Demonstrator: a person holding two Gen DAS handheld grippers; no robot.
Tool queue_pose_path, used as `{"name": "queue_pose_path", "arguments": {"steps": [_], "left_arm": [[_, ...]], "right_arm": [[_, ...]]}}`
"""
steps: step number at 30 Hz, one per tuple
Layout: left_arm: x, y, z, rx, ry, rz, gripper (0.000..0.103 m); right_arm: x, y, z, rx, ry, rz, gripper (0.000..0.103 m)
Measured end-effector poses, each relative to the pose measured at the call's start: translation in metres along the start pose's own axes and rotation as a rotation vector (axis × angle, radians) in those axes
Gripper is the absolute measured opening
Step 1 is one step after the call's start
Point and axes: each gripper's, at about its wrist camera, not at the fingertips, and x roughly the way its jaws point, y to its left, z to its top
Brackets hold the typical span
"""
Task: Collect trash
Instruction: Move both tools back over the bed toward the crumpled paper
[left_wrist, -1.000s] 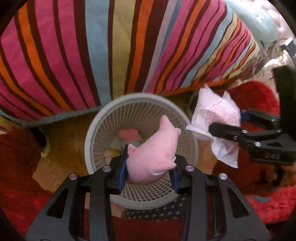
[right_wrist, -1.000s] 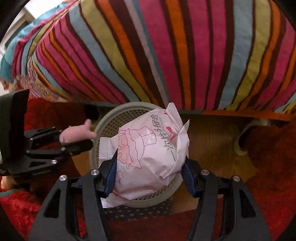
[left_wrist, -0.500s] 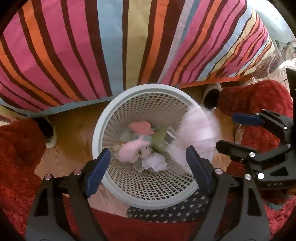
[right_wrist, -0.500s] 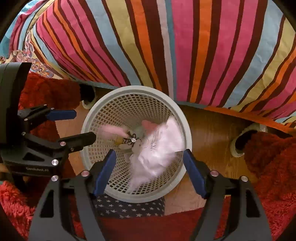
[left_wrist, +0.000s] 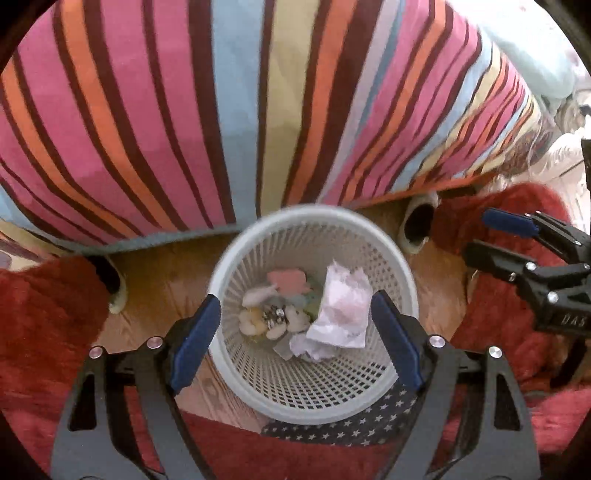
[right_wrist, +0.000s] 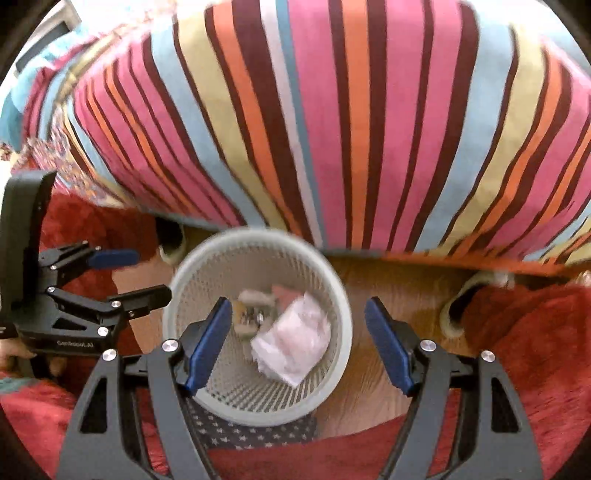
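A pale mesh waste basket (left_wrist: 402, 273) stands on the wooden floor; it also shows in the right wrist view (right_wrist: 341, 295). Inside lie a pink-white wrapper bag (left_wrist: 345, 310) (right_wrist: 295, 339), a pink piece (left_wrist: 288, 280) and several small scraps (left_wrist: 269, 317). My left gripper (left_wrist: 295, 343) is open and empty above the basket's near side. My right gripper (right_wrist: 299, 343) is open and empty above the basket too. Each gripper shows in the other's view, the right one (left_wrist: 491, 236) at the right and the left one (right_wrist: 133, 273) at the left.
A striped bedspread (left_wrist: 258, 110) hangs behind the basket. A red shaggy rug (left_wrist: 40, 325) lies on both sides. A star-patterned cloth (left_wrist: 343, 424) lies under the basket's near edge. Slippers (left_wrist: 417, 225) (right_wrist: 458, 306) sit at the bed's edge.
Both grippers opened over the basket. The pink soft piece from the left and the wrapper bag from the right fell in and now lie inside. Both grippers have risen a little.
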Motion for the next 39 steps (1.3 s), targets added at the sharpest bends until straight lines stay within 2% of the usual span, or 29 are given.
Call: {"name": "queue_pose_path", "arguments": {"steps": [5, 8, 11, 13, 14, 15, 17, 19, 22, 27, 32, 39], "left_arm": [[-0.055, 0.003, 0.028, 0.004, -0.133, -0.023, 0.081], [-0.09, 0.008, 0.06, 0.03, -0.216, 0.007, 0.081], [-0.126, 0.014, 0.11, 0.045, -0.347, 0.04, 0.082], [-0.141, 0.014, 0.141, 0.054, -0.418, 0.053, 0.09], [-0.146, 0.014, 0.156, 0.054, -0.45, 0.064, 0.091], [-0.15, 0.016, 0.18, 0.043, -0.491, 0.075, 0.091], [-0.151, 0.017, 0.208, 0.02, -0.514, 0.06, 0.091], [-0.146, 0.023, 0.246, -0.014, -0.518, 0.02, 0.091], [-0.132, 0.029, 0.296, -0.061, -0.504, 0.005, 0.091], [-0.101, 0.027, 0.364, -0.044, -0.467, 0.089, 0.091], [-0.083, 0.037, 0.399, -0.059, -0.424, 0.089, 0.091], [-0.041, 0.042, 0.436, -0.067, -0.328, 0.15, 0.091]], "right_arm": [[-0.043, -0.004, 0.03, -0.007, -0.143, -0.01, 0.071], [-0.069, -0.007, 0.057, -0.026, -0.247, -0.037, 0.071], [-0.086, -0.012, 0.092, -0.031, -0.343, -0.075, 0.071], [-0.09, -0.012, 0.118, -0.038, -0.39, -0.114, 0.071], [-0.09, -0.012, 0.128, -0.044, -0.41, -0.133, 0.075], [-0.089, -0.011, 0.142, -0.05, -0.429, -0.151, 0.086], [-0.084, -0.013, 0.166, -0.047, -0.454, -0.164, 0.087], [-0.078, -0.013, 0.189, -0.051, -0.456, -0.172, 0.087], [-0.065, -0.016, 0.226, -0.056, -0.453, -0.185, 0.087], [-0.032, -0.014, 0.283, -0.049, -0.388, -0.18, 0.087], [-0.011, -0.016, 0.317, -0.024, -0.349, -0.172, 0.087], [0.015, -0.015, 0.344, -0.009, -0.304, -0.177, 0.087]]}}
